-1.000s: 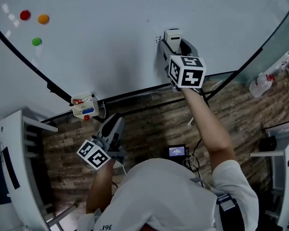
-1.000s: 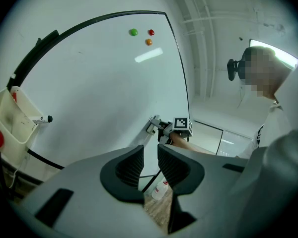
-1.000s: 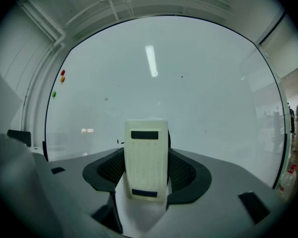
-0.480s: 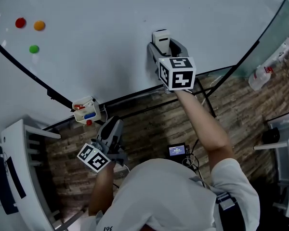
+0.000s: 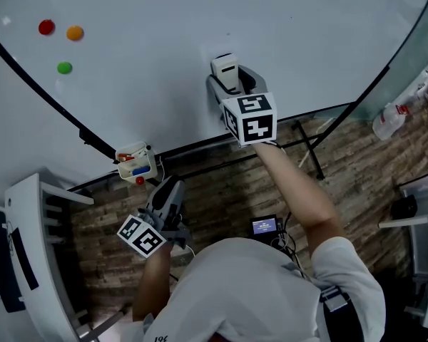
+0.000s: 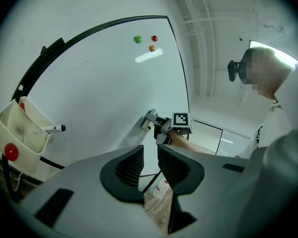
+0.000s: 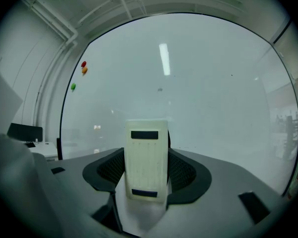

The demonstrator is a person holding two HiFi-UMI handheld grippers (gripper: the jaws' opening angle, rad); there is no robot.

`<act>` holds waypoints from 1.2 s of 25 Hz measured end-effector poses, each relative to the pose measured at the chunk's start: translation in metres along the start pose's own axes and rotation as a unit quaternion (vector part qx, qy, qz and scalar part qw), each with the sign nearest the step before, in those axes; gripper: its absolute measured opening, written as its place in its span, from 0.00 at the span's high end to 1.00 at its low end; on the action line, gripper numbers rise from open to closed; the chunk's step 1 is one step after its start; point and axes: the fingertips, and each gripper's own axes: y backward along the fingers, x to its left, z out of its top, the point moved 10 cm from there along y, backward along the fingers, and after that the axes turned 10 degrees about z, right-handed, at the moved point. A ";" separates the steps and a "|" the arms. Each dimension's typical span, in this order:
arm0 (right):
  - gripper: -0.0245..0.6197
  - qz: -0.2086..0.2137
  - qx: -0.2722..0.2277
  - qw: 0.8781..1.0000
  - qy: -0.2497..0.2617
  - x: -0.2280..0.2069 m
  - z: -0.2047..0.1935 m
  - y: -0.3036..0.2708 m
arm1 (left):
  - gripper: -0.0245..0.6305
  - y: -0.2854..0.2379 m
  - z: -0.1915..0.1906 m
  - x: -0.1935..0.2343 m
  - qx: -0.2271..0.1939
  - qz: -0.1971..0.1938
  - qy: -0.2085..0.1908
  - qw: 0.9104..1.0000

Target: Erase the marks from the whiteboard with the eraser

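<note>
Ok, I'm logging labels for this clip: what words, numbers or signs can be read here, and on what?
Nothing reads clearly.
Marker cubes: square patterns, no letters.
Eraser: two dark bars, no words.
Floor screen: too small.
Bottle label: blurred.
Shirt print: cut off, unreadable.

The white-shirted person's (image 5: 257, 291) grey left gripper (image 5: 174, 184) and right gripper (image 5: 230, 77) bear black-and-white marker cubes (image 5: 249, 118).

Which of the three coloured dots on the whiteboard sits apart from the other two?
The green dot: the red dot and orange dot sit close together, while green lies off on its own.
</note>
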 end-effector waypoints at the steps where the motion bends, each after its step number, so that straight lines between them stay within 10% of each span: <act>1: 0.54 0.005 0.002 1.000 -0.001 0.003 0.000 -0.001 | 0.85 0.002 0.000 0.000 -0.001 0.001 0.000 1.000; 12: 0.54 0.137 -0.015 0.990 -0.006 0.063 0.015 0.002 | 0.85 0.025 -0.001 0.003 -0.014 0.020 0.007 1.000; 30: 0.54 0.126 -0.049 0.990 -0.033 0.023 -0.001 0.110 | 0.85 0.021 -0.044 -0.023 0.010 0.026 0.032 0.999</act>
